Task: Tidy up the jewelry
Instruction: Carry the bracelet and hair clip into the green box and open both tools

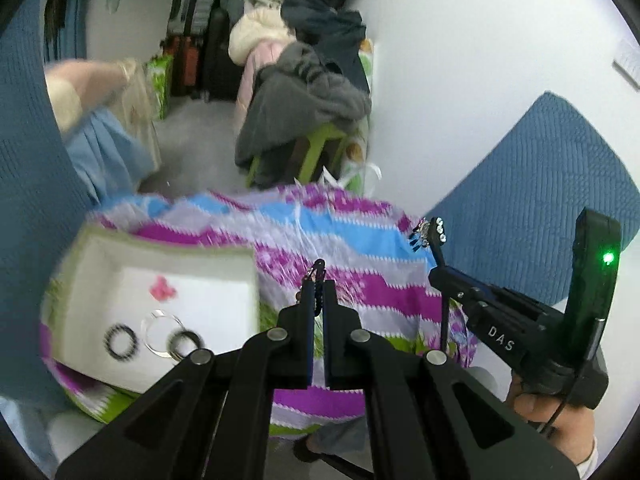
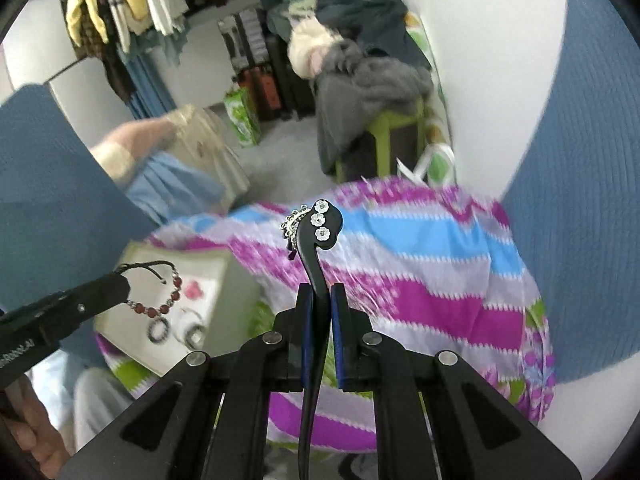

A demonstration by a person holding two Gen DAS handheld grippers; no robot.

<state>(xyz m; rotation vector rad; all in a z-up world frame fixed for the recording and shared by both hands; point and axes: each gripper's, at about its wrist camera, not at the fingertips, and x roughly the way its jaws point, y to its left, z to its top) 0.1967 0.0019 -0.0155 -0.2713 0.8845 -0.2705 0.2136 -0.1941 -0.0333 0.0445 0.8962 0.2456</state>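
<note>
Fingers [image 2: 338, 312] gripping upright hairpin [image 2: 316, 272]

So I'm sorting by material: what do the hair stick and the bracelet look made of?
Hair stick: glossy black, likely plastic or lacquered wood; three sparkly flower studs, probably rhinestones. Bracelet: dark red beads with silvery spacers on black cord; bead material unclear.

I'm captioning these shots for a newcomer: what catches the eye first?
The black hair stick with three white flowers, clamped upright in the right tongs at centre. Left of it, a red-beaded bracelet dangles from the left tongs above the white box on the striped purple-and-blue cloth.
</note>
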